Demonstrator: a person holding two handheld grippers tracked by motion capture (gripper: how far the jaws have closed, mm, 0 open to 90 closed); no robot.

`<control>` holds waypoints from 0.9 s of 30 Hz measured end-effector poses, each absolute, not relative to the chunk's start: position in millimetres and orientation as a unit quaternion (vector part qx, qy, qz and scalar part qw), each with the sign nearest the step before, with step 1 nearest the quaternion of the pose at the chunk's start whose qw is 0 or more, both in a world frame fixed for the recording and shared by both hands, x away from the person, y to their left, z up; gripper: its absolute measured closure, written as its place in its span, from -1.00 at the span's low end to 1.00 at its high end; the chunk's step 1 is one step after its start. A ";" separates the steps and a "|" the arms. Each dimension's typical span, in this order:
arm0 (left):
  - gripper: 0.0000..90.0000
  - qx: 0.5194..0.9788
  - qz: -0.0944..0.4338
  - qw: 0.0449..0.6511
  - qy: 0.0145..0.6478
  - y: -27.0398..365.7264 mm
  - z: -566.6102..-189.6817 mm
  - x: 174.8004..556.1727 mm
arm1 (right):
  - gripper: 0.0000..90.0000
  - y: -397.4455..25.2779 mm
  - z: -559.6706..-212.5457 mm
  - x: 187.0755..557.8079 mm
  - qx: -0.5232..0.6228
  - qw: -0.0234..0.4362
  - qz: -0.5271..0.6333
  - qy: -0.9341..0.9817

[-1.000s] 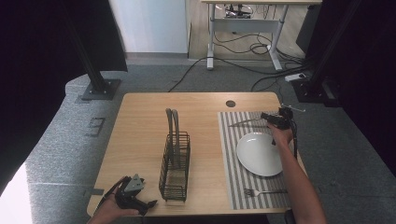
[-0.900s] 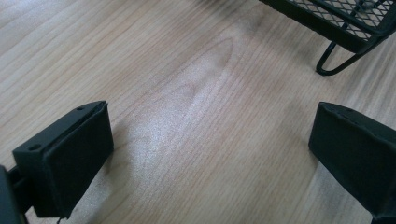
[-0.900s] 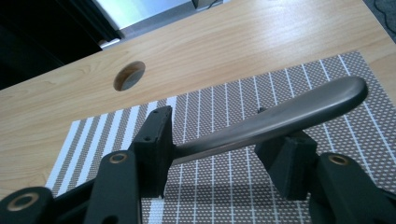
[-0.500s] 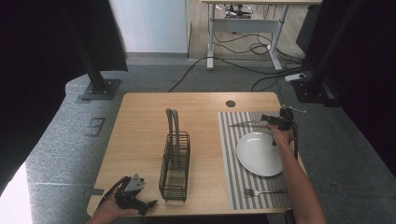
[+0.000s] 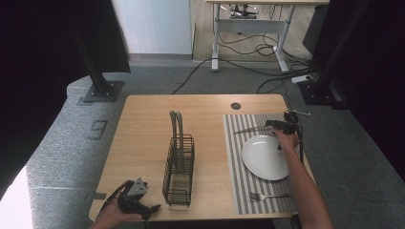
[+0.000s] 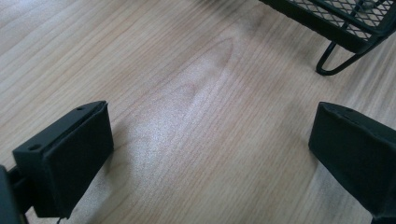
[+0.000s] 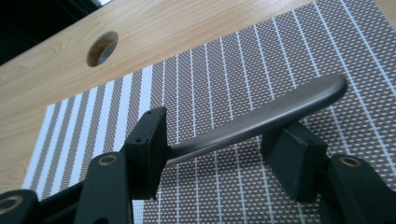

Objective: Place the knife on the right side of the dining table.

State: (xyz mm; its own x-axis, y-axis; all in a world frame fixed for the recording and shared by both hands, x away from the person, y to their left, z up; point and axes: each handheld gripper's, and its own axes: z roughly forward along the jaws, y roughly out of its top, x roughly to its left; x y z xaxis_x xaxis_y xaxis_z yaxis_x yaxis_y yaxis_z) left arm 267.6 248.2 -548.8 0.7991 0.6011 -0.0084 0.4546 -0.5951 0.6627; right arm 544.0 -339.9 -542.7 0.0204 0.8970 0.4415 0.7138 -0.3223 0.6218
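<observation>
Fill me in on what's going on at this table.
A person is laying a place setting. The right gripper is at the far end of the striped placemat, its jaws either side of a metal utensil handle; whether they clamp it is unclear. A white plate and fork already lie on the mat. The left gripper rests open on the table beside the black wire caddy.

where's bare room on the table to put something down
Free: the wood left of the wire basket, and the strip between basket and striped mat. Crowded: the mat, with the plate, a fork at its near edge and the right tongs around a utensil handle.
</observation>
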 end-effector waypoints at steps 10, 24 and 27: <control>-1.00 0.886 0.109 0.337 0.298 248.2 -548.8 267.5 | -0.06 -333.2 -540.2 542.1 0.705 0.133 0.378 0.585; -1.00 0.886 0.108 0.337 0.298 248.2 -548.8 267.7 | -0.07 -316.2 -514.9 542.2 0.624 0.199 0.385 0.650; -1.00 0.887 0.108 0.337 0.298 248.2 -548.7 267.8 | -0.11 -307.4 -513.4 550.6 0.617 0.183 0.373 0.669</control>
